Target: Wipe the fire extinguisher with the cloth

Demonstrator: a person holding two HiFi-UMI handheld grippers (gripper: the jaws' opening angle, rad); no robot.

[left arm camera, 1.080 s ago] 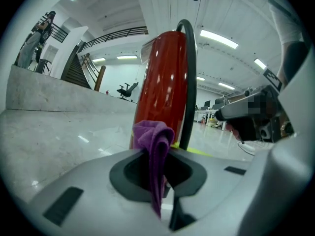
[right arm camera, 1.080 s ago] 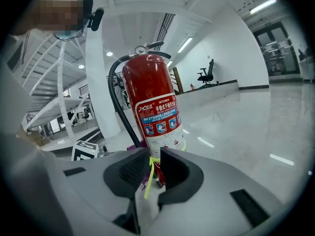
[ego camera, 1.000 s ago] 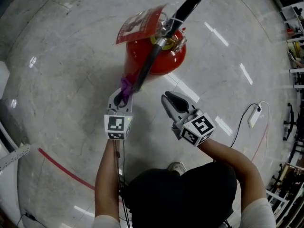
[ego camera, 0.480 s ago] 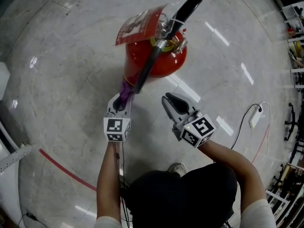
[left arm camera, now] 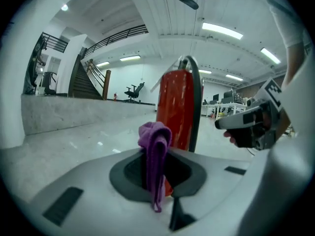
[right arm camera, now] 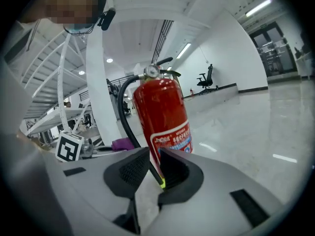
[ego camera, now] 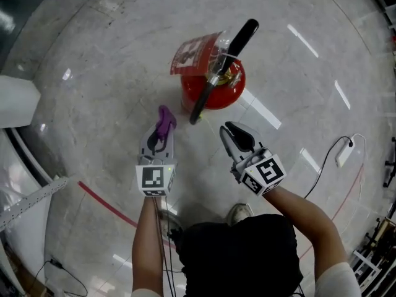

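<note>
The red fire extinguisher [ego camera: 216, 88] stands upright on the marble floor, its black hose [ego camera: 205, 96] hanging down the near side. My left gripper [ego camera: 162, 127] is shut on a folded purple cloth [ego camera: 165, 119], held in the air a little left of and nearer than the cylinder, not touching it. In the left gripper view the cloth [left arm camera: 155, 149] hangs between the jaws with the extinguisher [left arm camera: 177, 107] behind it. My right gripper [ego camera: 239, 138] hovers to the near right of the extinguisher [right arm camera: 162, 117]. Its jaws stand a narrow gap apart with nothing between them.
A red tag sheet [ego camera: 197, 53] lies across the extinguisher's top beside the black handle [ego camera: 242, 34]. A white block [ego camera: 18, 101] stands at the left. A red floor line [ego camera: 105, 206] runs near my feet. A cable with a white plug [ego camera: 344, 153] lies at the right.
Both grippers have risen and drawn back from the extinguisher. The cloth, which was against the hose and cylinder side, now hangs apart from them in the left gripper.
</note>
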